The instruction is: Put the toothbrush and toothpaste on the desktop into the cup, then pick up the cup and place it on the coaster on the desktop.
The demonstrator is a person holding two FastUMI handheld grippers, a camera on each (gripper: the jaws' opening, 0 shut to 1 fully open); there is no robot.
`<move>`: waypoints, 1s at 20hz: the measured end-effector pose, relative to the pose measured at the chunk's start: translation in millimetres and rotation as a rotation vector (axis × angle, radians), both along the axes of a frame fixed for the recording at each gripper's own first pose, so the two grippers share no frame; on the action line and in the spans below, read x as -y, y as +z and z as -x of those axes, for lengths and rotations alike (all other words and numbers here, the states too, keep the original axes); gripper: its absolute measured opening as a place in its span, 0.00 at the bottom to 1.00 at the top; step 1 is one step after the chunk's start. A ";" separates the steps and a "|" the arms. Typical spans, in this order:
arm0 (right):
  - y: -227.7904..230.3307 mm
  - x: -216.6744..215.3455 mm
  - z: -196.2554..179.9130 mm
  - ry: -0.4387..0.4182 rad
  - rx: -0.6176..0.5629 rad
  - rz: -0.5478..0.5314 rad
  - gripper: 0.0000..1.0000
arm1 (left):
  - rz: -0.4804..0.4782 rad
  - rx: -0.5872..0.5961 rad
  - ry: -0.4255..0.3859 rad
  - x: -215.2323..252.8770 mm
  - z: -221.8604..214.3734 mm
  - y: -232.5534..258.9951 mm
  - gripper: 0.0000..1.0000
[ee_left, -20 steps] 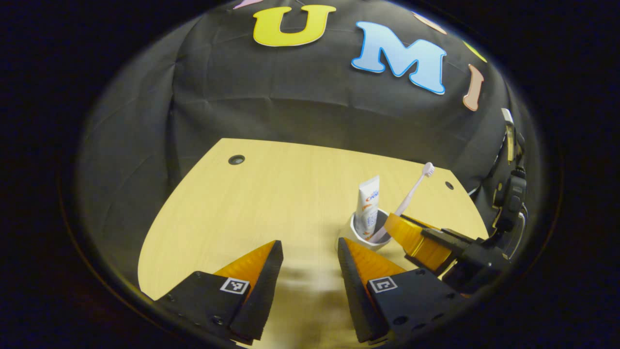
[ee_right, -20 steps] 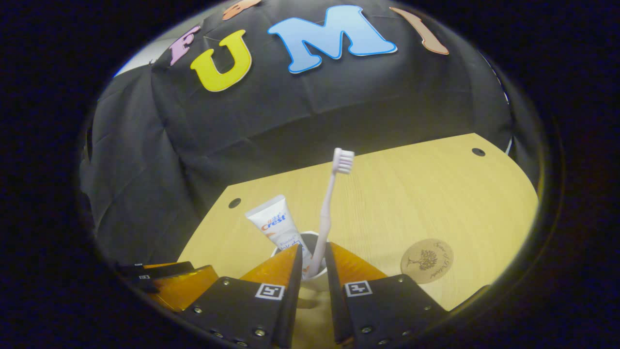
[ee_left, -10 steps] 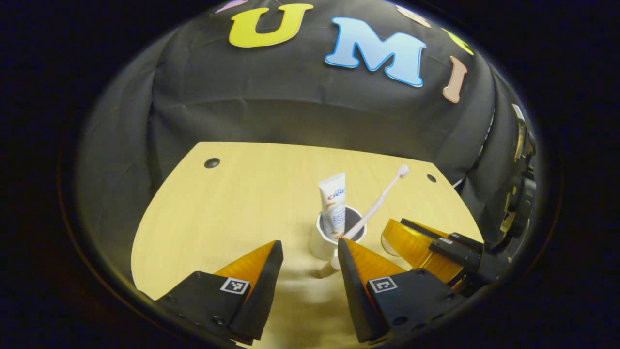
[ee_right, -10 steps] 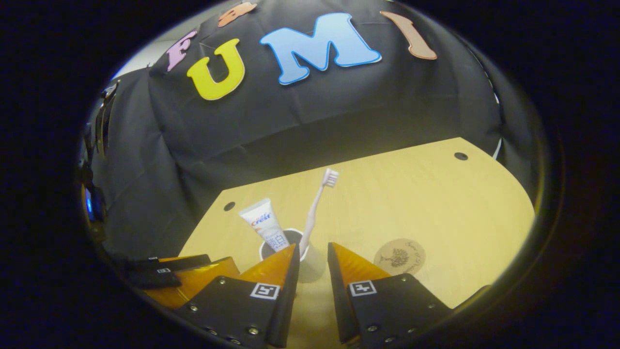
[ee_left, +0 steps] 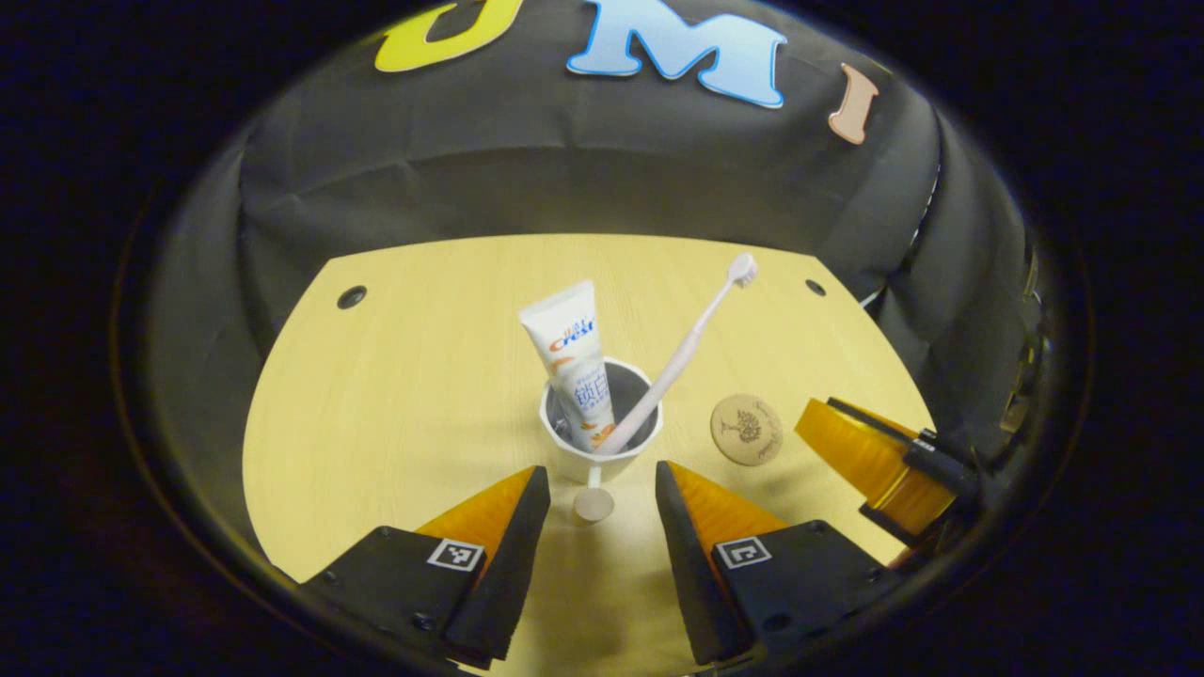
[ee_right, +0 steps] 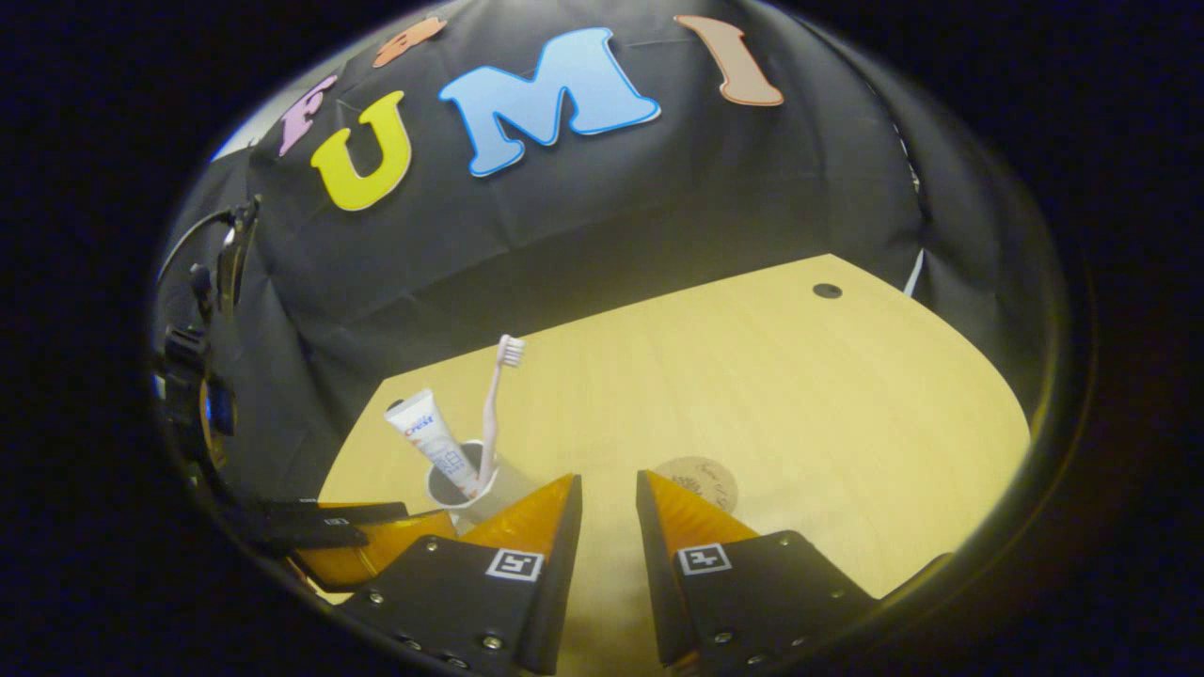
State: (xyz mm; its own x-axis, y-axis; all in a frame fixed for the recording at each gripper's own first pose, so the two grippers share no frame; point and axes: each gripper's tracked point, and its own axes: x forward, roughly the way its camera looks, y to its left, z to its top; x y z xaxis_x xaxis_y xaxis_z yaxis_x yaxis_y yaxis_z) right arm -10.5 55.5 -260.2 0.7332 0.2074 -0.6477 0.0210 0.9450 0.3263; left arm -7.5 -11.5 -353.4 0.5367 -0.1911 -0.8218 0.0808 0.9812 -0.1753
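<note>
Left tool (ee_left: 594,489) open behind cup (ee_left: 600,442) holding toothpaste (ee_left: 576,357) and toothbrush (ee_left: 682,353), right tool (ee_right: 607,498) open, empty.

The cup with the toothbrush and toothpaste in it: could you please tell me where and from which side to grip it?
Grip the cup by its handle, which juts toward the open left hand-held gripper. Come in level from that near side, below the rim, since the toothpaste and toothbrush lean out above.
</note>
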 end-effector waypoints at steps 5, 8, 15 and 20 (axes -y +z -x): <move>-10.0 25.7 7.1 -0.051 -0.038 0.009 0.38 | -0.036 -0.154 -0.008 -0.2 -1.1 -37.2 0.77; -18.2 37.6 12.7 -0.073 -0.065 0.014 0.38 | -0.065 -0.221 -0.033 -1.7 -2.3 -53.5 0.74; -37.6 50.3 21.7 -0.104 -0.134 0.011 0.38 | -0.089 -0.309 -0.058 -1.7 -12.9 -69.4 0.65; -45.7 49.9 24.1 -0.113 -0.166 0.008 0.38 | -0.082 -0.331 -0.069 3.1 -13.6 -77.4 0.36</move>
